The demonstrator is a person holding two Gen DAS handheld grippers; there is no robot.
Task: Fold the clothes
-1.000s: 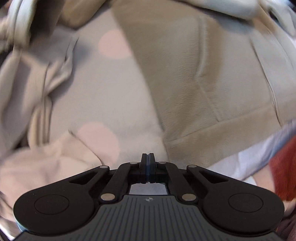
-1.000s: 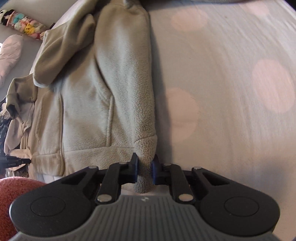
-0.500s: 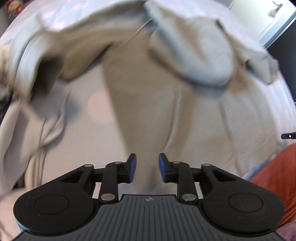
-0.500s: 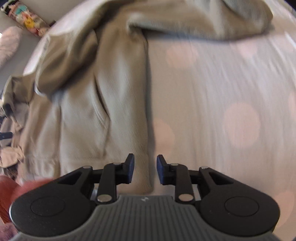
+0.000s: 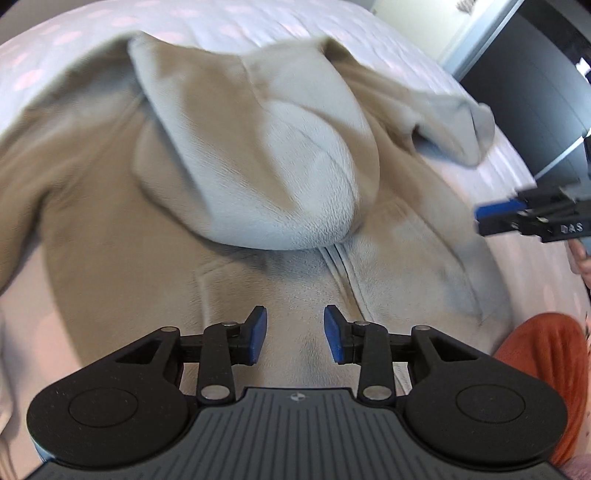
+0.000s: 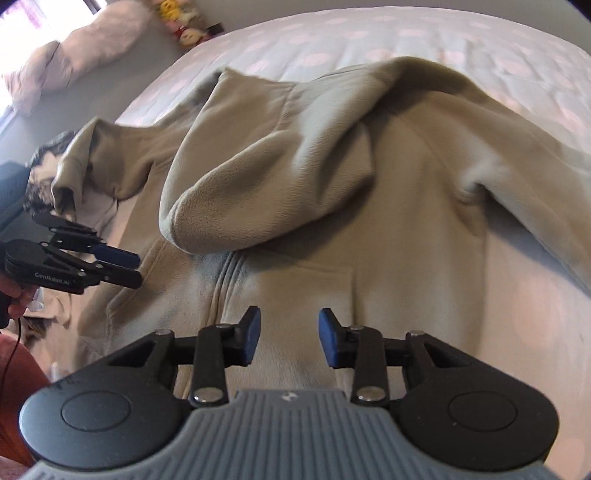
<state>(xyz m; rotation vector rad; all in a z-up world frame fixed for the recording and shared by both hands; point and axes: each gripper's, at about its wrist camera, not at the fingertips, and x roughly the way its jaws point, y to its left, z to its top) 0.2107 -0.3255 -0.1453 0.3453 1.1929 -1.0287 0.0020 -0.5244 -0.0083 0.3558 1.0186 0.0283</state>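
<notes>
On my left wrist view, the beige fleece hoodie fills most of the frame, spread over the bed with its pale dotted cover showing along the top edge. The hood lies folded down over the chest at centre frame, and the zipper runs from under it toward the lower middle. My left tongs sit at bottom centre above the garment's lower front; their jaws have just been opening and now stand apart with nothing between the blue pads. Further right, one sleeve cuff rests near the upper right, and my right tongs poke in from the right edge over the bed cover, just off the hoodie's side. An orange-red cushion-like thing sits at lower right. In the right wrist view, my left tongs enter at the left edge with a hand behind them, beside the hoodie's hem. A pale pillow and small plush toys sit in the upper left. My right tongs at bottom centre have also just been opening; they hang empty and parted over the fleece.
</notes>
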